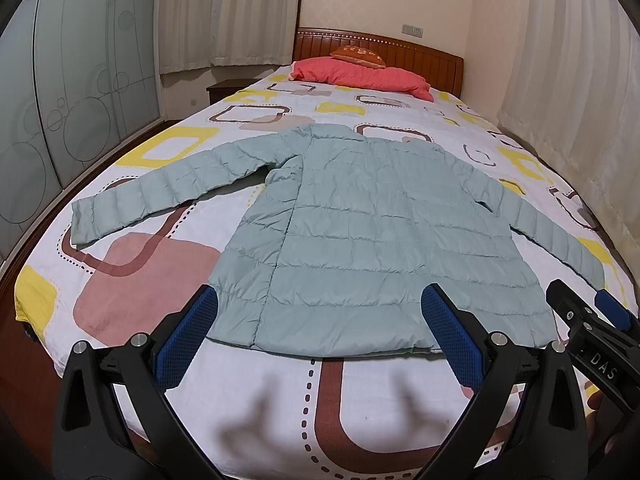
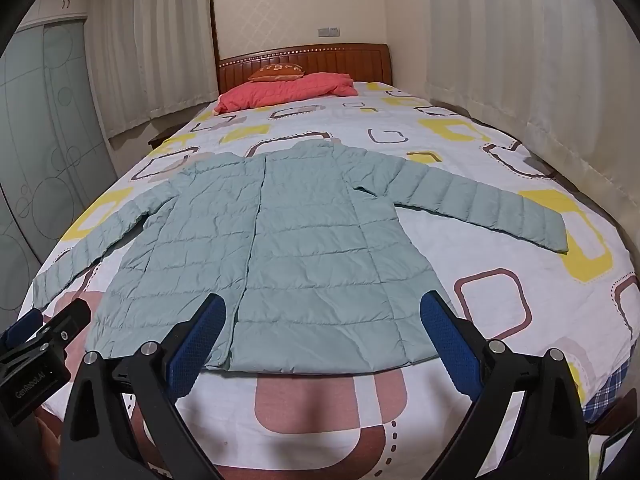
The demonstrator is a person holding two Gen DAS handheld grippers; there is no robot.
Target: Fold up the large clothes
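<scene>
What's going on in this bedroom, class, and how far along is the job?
A person holds a two-finger gripper in each hand over the near end of a bed. A pale green puffer jacket lies spread flat on the patterned sheet, both sleeves stretched out sideways. The left gripper and the right gripper are both open and hold nothing, poised near the jacket's hem. No fold has been made yet. A pink quilt lies by the headboard.

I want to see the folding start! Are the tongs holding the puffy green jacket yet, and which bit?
Not yet. Both tongs, left and right, are wide open above the jacket's bottom hem, gripping nothing.
</scene>
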